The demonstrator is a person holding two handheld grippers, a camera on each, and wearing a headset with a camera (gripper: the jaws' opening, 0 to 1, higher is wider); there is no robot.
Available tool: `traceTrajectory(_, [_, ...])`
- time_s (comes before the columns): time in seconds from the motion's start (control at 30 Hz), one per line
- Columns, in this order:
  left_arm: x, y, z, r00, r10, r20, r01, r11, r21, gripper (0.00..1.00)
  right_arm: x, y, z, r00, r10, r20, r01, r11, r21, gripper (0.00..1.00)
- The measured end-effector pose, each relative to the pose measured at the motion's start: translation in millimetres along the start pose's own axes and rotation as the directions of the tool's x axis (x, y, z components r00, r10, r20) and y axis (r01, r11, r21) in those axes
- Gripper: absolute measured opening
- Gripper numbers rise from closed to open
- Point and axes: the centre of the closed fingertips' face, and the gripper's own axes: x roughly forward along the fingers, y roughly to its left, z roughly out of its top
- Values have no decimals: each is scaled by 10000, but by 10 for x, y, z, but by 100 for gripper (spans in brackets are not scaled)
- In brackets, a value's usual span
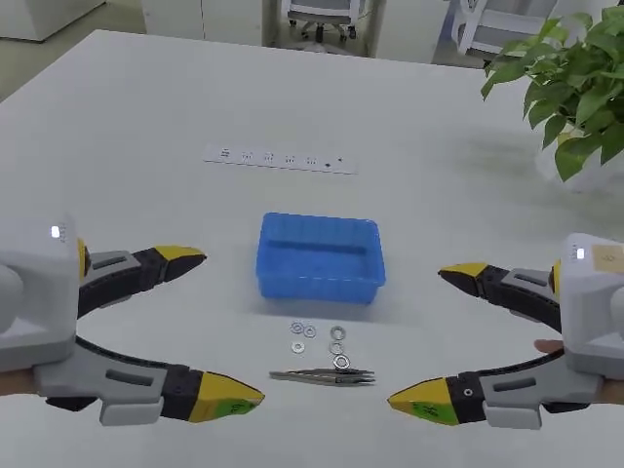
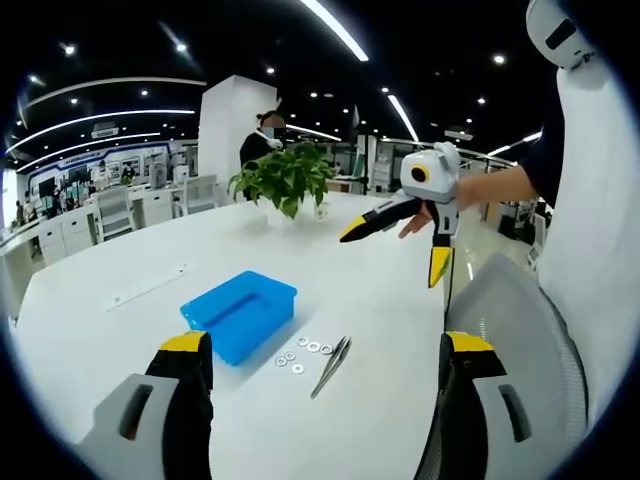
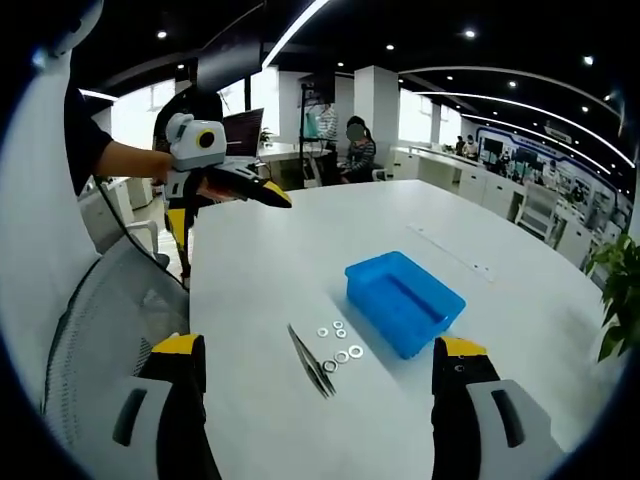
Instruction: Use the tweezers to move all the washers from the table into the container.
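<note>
Several small metal washers (image 1: 322, 339) lie loose on the white table just in front of the blue container (image 1: 320, 256), and the tweezers (image 1: 322, 375) lie flat right below them. My left gripper (image 1: 213, 327) hovers open at the left of them, my right gripper (image 1: 441, 336) open at the right; both hold nothing. The left gripper view has the container (image 2: 240, 315), washers (image 2: 303, 353) and tweezers (image 2: 331, 365) ahead, with the right gripper (image 2: 400, 240) beyond. From the right gripper view I see the container (image 3: 403, 300), washers (image 3: 338, 343), tweezers (image 3: 311, 360) and the left gripper (image 3: 225, 215).
A white power strip (image 1: 280, 158) lies on the table beyond the container. A potted green plant (image 1: 573, 83) stands at the far right corner. Office chairs (image 1: 327, 15) stand past the far edge. A grey mesh chair back (image 3: 100, 330) is close beside the table.
</note>
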Motion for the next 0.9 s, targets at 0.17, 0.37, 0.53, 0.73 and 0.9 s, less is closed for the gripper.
traceTrajectory(0.17, [8,7,2,9999,14,108,-13,9999,-135,99,11,13,-8,10000,40,-63,-40,10000,-6,94])
traceTrajectory(0.37, [31,3,4,10000,-63,32,64,9999,-156,99,21,10,3,9999,97,-72,-97,9999,-70,94])
traceTrajectory(0.53, [39,-35,96,9993,-249,273,256,9994,-248,99,11,8,25,10000,84,-3,-84,9999,-117,94])
traceTrajectory(0.73, [39,-19,63,9997,-190,160,193,9996,-208,99,-13,2,-3,10000,41,-78,-42,9999,-126,94])
traceTrajectory(0.9, [33,-43,22,9998,-219,-15,219,9997,-98,99,-24,-10,-26,10000,-7,-95,6,10000,-82,94])
